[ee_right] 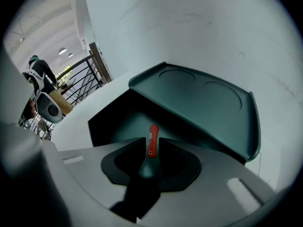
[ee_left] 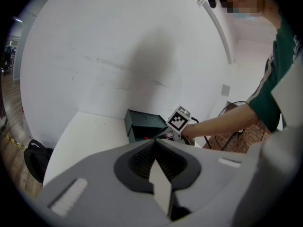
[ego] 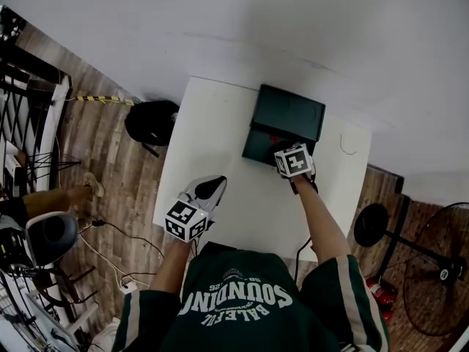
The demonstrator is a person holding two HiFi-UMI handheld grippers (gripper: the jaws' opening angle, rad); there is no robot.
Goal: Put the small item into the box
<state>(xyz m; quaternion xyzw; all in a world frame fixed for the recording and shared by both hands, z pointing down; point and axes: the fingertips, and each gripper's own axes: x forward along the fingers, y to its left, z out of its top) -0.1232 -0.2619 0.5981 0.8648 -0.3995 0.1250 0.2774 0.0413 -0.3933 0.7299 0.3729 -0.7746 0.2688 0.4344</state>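
- Nearest me, the white print on my dark green shirt [ego: 238,299] reads upside down from here. The big word looks like "SOUNDING", and the smaller line under it is too small to be sure of.
- My left gripper [ee_left: 156,145] hangs over the near left part of the white table [ego: 220,123], well apart from the box. Its jaws are together with nothing gripped between the tips.
- My right gripper [ee_right: 151,149] is out at the far side, clamped on the slim red small item [ee_right: 152,142], which stands up out of the jaws.
- The item hangs at the mouth of the open dark green box [ee_right: 116,122], over its near edge and not yet lying inside.
- To do this well, I judge I should ease forward and down so the red tip clears the near wall. I should stay under the raised lid [ee_right: 203,103] and part the jaws only once the item is low in the cavity.
- The lid shows two round moulded recesses. I can read no brand or label on the box.
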